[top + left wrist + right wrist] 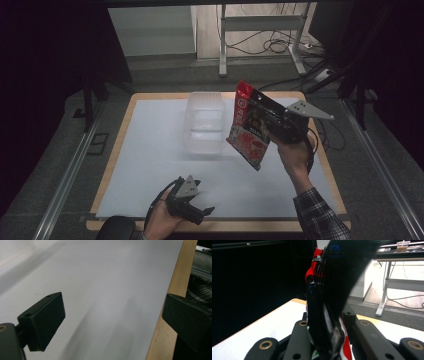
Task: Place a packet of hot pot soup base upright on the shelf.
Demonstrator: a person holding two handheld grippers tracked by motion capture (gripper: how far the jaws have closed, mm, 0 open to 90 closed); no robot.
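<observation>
A red and black snack bag [251, 126] hangs in the air over the right half of the table, just right of a clear plastic bin [204, 123]. My right gripper [278, 126] is shut on the bag's right edge, and in the right gripper view the bag [325, 302] stands upright, pinched between the two jaws. My left gripper [202, 206] rests low near the table's front edge, open, with nothing between its fingers. In the left gripper view the jaws stand wide apart over the white sheet [100, 290].
The white sheet [150, 165] covers a wooden tabletop [112, 160]. Metal rails run along both sides of the table. A desk frame [260, 30] and loose cables lie on the floor behind. A plaid sleeve [320, 215] comes in at the bottom right.
</observation>
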